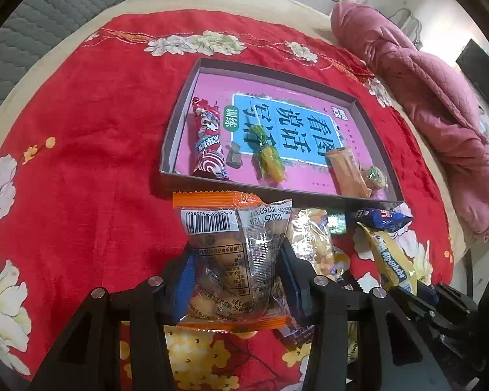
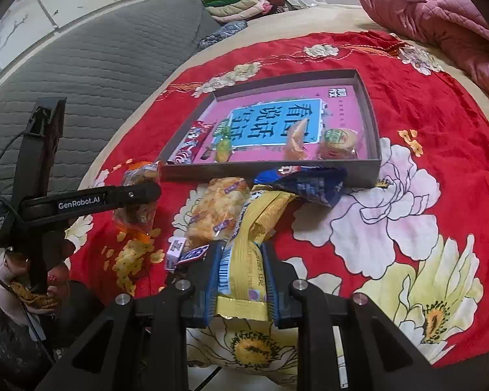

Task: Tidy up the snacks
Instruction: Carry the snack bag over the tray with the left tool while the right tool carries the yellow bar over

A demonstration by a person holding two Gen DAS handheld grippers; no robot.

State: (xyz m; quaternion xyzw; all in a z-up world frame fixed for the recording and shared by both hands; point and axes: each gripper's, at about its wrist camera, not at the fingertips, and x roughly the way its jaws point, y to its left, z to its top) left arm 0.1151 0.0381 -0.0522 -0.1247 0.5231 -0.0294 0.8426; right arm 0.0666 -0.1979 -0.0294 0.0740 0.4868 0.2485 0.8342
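Note:
My left gripper (image 1: 236,264) is shut on a clear snack bag with orange ends (image 1: 234,254), held just in front of the shallow box (image 1: 179,123); it also shows in the right wrist view (image 2: 140,195). My right gripper (image 2: 243,270) is shut on a yellow Alpenliebe packet (image 2: 254,244), also seen in the left wrist view (image 1: 391,260). The box (image 2: 371,120) has a pink and blue floor and holds a red wrapper (image 1: 207,140), a green-yellow lollipop (image 1: 267,156), an orange packet (image 1: 348,172) and a small round snack (image 1: 375,177).
A clear cracker pack (image 2: 218,208) and a dark blue packet (image 2: 313,184) lie on the red floral cloth (image 2: 423,195) before the box. A pink quilt (image 1: 423,97) is at the right, a grey quilted headboard (image 2: 81,75) at the left.

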